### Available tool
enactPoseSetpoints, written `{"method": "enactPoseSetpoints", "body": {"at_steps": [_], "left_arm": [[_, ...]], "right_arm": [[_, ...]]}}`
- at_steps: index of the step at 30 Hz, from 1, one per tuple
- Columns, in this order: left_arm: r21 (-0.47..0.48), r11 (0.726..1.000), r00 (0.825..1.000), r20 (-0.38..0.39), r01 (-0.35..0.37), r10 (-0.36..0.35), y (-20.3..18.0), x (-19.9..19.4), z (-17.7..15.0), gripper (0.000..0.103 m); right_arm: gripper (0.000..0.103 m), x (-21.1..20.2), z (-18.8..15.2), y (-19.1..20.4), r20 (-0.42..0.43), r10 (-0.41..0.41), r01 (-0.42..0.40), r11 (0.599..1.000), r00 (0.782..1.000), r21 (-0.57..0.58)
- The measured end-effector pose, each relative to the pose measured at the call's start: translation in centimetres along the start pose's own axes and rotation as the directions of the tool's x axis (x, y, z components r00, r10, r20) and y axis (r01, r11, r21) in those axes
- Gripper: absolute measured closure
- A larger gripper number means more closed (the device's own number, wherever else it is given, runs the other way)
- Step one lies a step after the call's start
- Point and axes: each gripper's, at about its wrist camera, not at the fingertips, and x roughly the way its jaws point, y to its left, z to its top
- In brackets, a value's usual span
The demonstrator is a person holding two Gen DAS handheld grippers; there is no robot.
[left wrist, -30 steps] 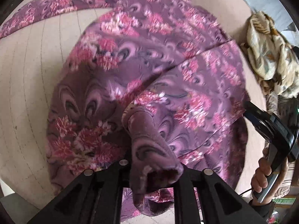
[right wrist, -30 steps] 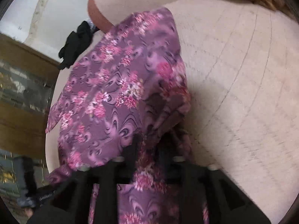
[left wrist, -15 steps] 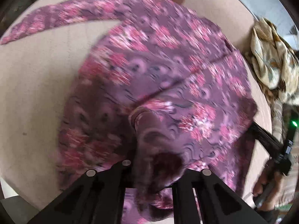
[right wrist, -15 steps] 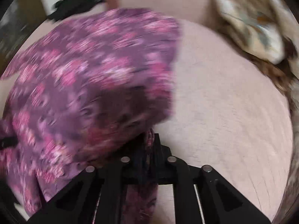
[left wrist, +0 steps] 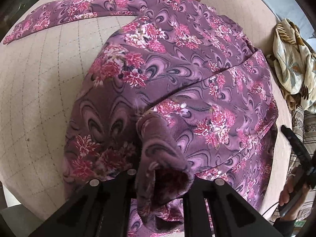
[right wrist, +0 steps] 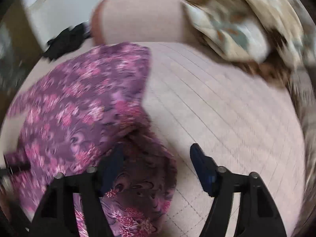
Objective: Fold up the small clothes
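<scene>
A purple garment with pink flowers (left wrist: 177,75) lies spread on a beige quilted surface (left wrist: 35,83), one sleeve stretched to the far left. My left gripper (left wrist: 158,179) is shut on a bunched fold of the garment at its near edge. In the right wrist view the garment (right wrist: 83,106) lies at the left, blurred by motion. My right gripper (right wrist: 156,158) is open, its jaws wide apart, with loose garment cloth lying between them near the left finger (right wrist: 112,167). The right gripper also shows in the left wrist view (left wrist: 296,152) at the far right.
A cream patterned cloth (left wrist: 292,59) lies bunched at the right edge of the surface; it also shows in the right wrist view (right wrist: 237,21). A black item (right wrist: 65,41) sits at the far left beyond the garment. A padded backrest (right wrist: 142,17) rises behind.
My right gripper has opened and let go of the garment's edge, which dropped onto the surface. My left gripper stays shut on its fold.
</scene>
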Motion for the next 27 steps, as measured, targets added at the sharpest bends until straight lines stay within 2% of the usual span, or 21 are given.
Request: {"method": "enactPoseSetpoints", "body": {"at_steps": [1,2,3,4,7,9,11,13,15,18,19,20,21,22,23,24,25,27], "left_arm": [[-0.001,1.0,1.0,-0.002,0.001,-0.001,0.0,0.0,0.0,0.094],[-0.005,1.0,1.0,-0.005,0.004,-0.004,0.0,0.1,0.1,0.094],[-0.009,1.0,1.0,-0.007,0.008,-0.008,-0.1,0.3,0.4,0.094],[-0.014,1.0,1.0,-0.008,0.014,-0.014,0.0,0.3,0.4,0.094],[-0.007,1.0,1.0,-0.007,0.011,-0.011,0.1,0.3,0.2,0.094],[0.005,1.0,1.0,-0.002,-0.006,0.006,-0.2,0.2,0.1,0.094],[0.013,1.0,1.0,0.001,-0.017,0.017,-0.4,0.3,0.1,0.094],[0.018,0.999,1.0,0.002,-0.026,0.026,-0.6,0.3,0.0,0.094],[0.024,0.999,0.999,0.002,-0.032,0.032,-0.7,0.2,-0.1,0.094],[0.032,0.998,0.999,0.001,-0.046,0.046,-0.8,0.1,-0.3,0.091],[0.051,0.997,0.999,-0.008,-0.053,0.054,-1.1,-0.2,-0.4,0.081],[0.062,0.997,0.999,-0.011,-0.042,0.043,-1.2,-0.5,-0.4,0.067],[0.071,0.997,1.0,-0.009,-0.019,0.02,-1.3,-1.1,-0.5,0.061],[0.078,0.997,1.0,0.005,0.008,-0.008,-1.2,-2.0,-0.4,0.052],[0.079,0.997,0.999,0.027,0.016,-0.019,-0.9,-2.9,-0.2,0.049],[0.076,0.997,0.999,0.052,0.014,-0.018,-0.5,-3.8,0.2,0.046],[0.06,0.998,0.996,0.083,0.005,-0.01,0.4,-4.9,0.6,0.04],[-0.004,1.0,0.99,0.142,-0.003,0.004,2.7,-6.7,1.5,0.024]], "right_arm": [[0.034,1.0,0.2,0.8,-0.024,-0.005,0.004,0.999,1.0,-0.046],[0.041,2.5,0.3,1.9,-0.049,-0.026,0.021,0.994,0.998,-0.106],[0.055,3.7,0.5,2.8,-0.06,-0.083,0.073,0.984,0.995,-0.161],[0.06,4.8,1.0,2.9,-0.067,-0.135,0.122,0.977,0.989,-0.176],[0.068,5.3,3.1,0.8,-0.031,-0.11,0.109,0.993,0.993,-0.046],[0.098,4.7,4.6,-1.6,-0.017,-0.025,0.026,0.996,1.0,0.084],[0.098,5.3,4.8,-3.8,-0.066,-0.007,0.019,0.983,0.998,0.185],[0.098,7.4,3.5,-4.9,-0.147,-0.036,0.066,0.975,0.988,0.21],[0.1,7.1,2.4,-6.2,-0.098,0.021,0.009,0.957,0.995,0.291],[0.097,6.4,1.8,-7.6,-0.094,0.08,-0.035,0.913,0.992,0.406],[0.095,5.7,1.6,-7.8,-0.088,0.105,-0.056,0.895,0.991,0.442],[0.089,4.8,1.2,-7.6,-0.071,0.123,-0.077,0.887,0.99,0.456],[0.085,3.0,0.9,-6.8,-0.029,0.146,-0.118,0.889,0.989,0.443],[0.077,2.2,0.7,-6.0,-0.015,0.145,-0.125,0.898,0.989,0.421],[0.053,0.5,0.3,-4.6,-0.012,0.103,-0.091,0.919,0.995,0.383],[0.04,-0.7,-0.1,-3.6,-0.011,0.068,-0.06,0.929,0.998,0.365],[0.04,-1.8,-0.7,-2.5,-0.002,0.064,-0.059,0.935,0.998,0.351],[0.04,-3.4,-1.9,-0.3,0.005,0.153,-0.145,0.928,0.988,0.344]]}}
